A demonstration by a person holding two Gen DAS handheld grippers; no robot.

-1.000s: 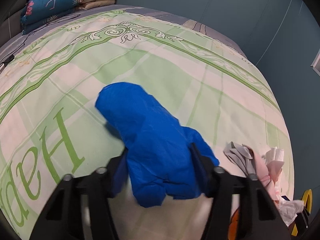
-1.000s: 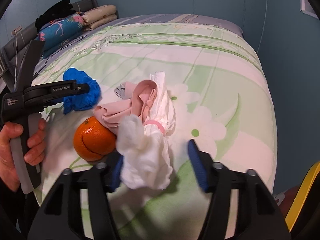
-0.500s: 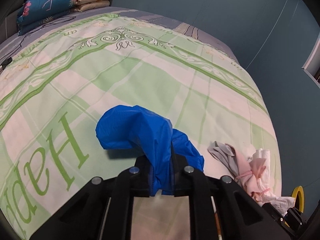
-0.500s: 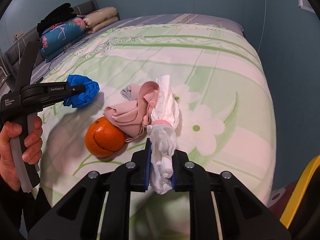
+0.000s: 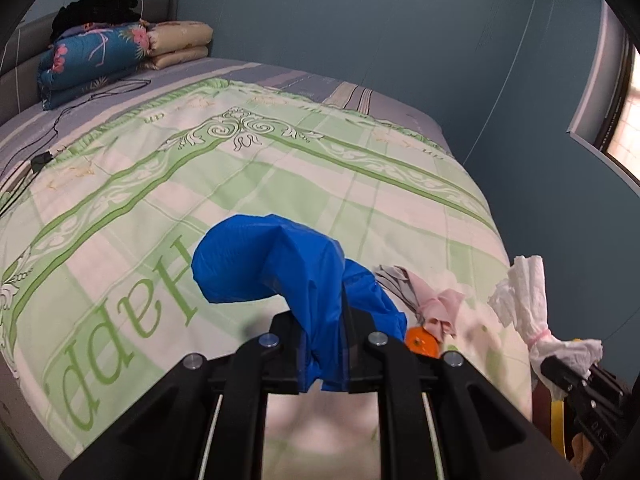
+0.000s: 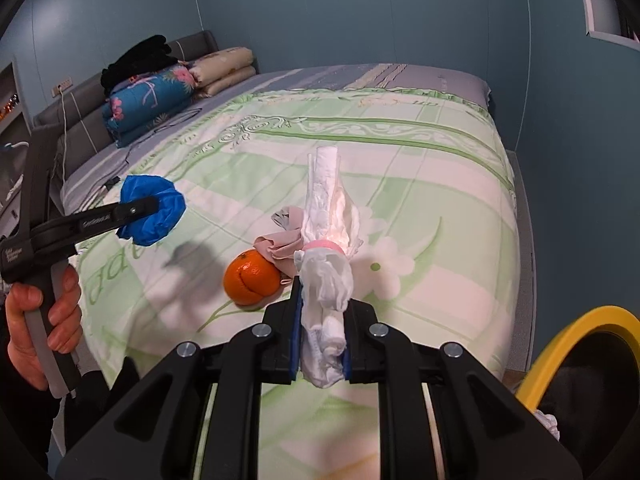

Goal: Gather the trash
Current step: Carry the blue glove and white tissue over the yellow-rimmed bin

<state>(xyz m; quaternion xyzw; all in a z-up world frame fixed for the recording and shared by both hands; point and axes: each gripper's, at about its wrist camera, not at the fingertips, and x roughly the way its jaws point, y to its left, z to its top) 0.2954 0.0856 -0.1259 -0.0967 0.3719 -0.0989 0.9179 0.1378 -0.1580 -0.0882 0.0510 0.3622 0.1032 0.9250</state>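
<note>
My left gripper (image 5: 323, 354) is shut on a crumpled blue plastic bag (image 5: 276, 268) and holds it above the green and white bedspread (image 5: 200, 184); the bag also shows in the right wrist view (image 6: 154, 216). My right gripper (image 6: 322, 340) is shut on a white tissue bundle (image 6: 326, 276) tied with a pink band and holds it off the bed; the bundle also shows in the left wrist view (image 5: 528, 304). An orange (image 6: 251, 278) and a pink and grey cloth (image 6: 280, 246) lie on the bed just beyond the right gripper.
A bin with a yellow rim (image 6: 580, 340) stands at the lower right beside the bed. Folded bedding (image 6: 160, 96) and a black item are stacked at the headboard. A black cable (image 5: 48, 152) lies on the bed's far left.
Both grippers have closed, the left on the blue bag and the right on the tissue bundle, and both have lifted their loads off the bed.
</note>
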